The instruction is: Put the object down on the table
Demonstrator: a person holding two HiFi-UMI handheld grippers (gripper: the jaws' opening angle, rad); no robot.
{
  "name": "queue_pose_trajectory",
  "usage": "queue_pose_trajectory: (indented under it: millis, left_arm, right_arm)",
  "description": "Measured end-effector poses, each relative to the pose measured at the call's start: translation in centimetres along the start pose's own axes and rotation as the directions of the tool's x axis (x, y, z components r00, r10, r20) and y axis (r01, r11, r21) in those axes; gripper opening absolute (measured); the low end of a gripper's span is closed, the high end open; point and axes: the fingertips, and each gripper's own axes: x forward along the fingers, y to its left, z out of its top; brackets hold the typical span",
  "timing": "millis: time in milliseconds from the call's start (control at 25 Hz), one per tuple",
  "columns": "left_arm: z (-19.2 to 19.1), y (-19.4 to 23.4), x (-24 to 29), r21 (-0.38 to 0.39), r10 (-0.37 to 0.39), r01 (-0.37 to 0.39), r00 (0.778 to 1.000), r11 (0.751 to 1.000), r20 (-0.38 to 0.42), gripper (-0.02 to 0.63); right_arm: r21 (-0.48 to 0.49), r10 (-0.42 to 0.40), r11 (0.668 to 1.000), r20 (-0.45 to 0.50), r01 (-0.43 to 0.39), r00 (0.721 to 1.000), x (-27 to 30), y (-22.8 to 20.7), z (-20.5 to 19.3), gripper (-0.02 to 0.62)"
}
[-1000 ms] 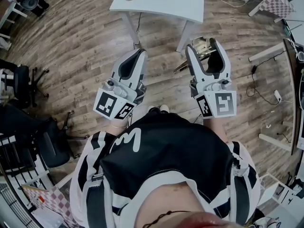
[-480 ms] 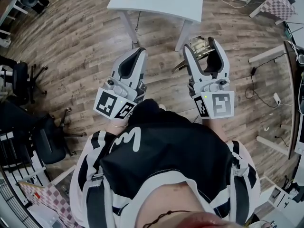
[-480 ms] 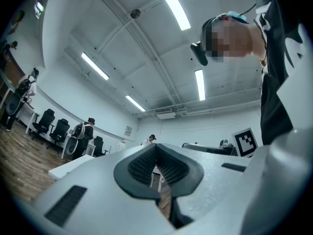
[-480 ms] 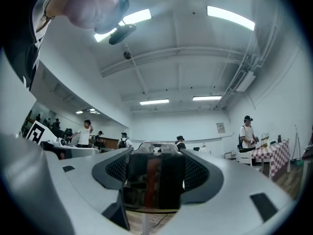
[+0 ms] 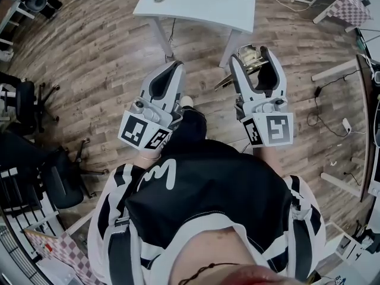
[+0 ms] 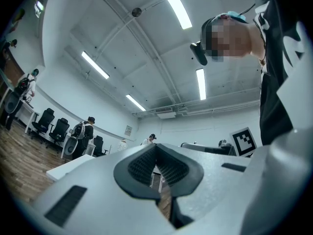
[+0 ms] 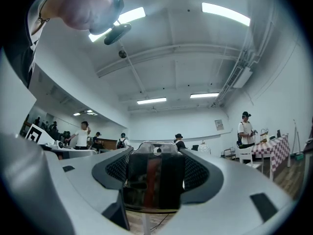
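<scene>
A shiny, dark metal object [image 5: 250,58] with a brass-coloured part sits between the jaws of my right gripper [image 5: 253,54], which is shut on it above the wooden floor. In the right gripper view the object [image 7: 155,180] fills the space between the pads of that gripper [image 7: 155,176]. My left gripper [image 5: 173,69] is held beside it at the same height, shut with nothing in it; in its own view the left gripper [image 6: 156,168] shows its pads almost touching. The white table [image 5: 202,2] stands just ahead of both grippers.
Black office chairs [image 5: 29,103] stand at the left. Cables and a power strip [image 5: 346,121] lie on the floor at the right. A checkered cloth [image 5: 349,0] is at the top right. The person's leg and shoe [image 5: 187,103] show between the grippers.
The person's leg and shoe have stepped forward between the grippers. Both grippers keep nearly the same pose, and the object stays held in the right one.
</scene>
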Motion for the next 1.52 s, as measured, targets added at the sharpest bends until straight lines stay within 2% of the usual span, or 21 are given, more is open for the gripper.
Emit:
queue_pose_trajectory:
  millis: [480, 1040, 1520]
  left_arm:
    - [-1.3, 6.9, 5.3, -0.017, -0.029, 0.028, 0.999, 0.999, -0.02, 0.005]
    - [-1.4, 16.3, 14.3, -0.019, -0.114, 0.114, 0.993, 0.993, -0.038, 0.005]
    - [-2.2, 22.2, 17.6, -0.038, -0.146, 0.144, 0.988, 0.989, -0.058, 0.005]
  right_arm:
    - [0.006, -0.02, 1.0, -0.003, 0.02, 1.0, 7.4, -2.3, -2.6, 0.3]
    - [0.006, -0.073, 0.997, 0.007, 0.073, 0.997, 19.4, -6.4, -4.6, 0.299]
    - [0.015, -0.092, 0.996, -0.007, 0.092, 0.996, 25.9, -7.1, -6.7, 0.3]
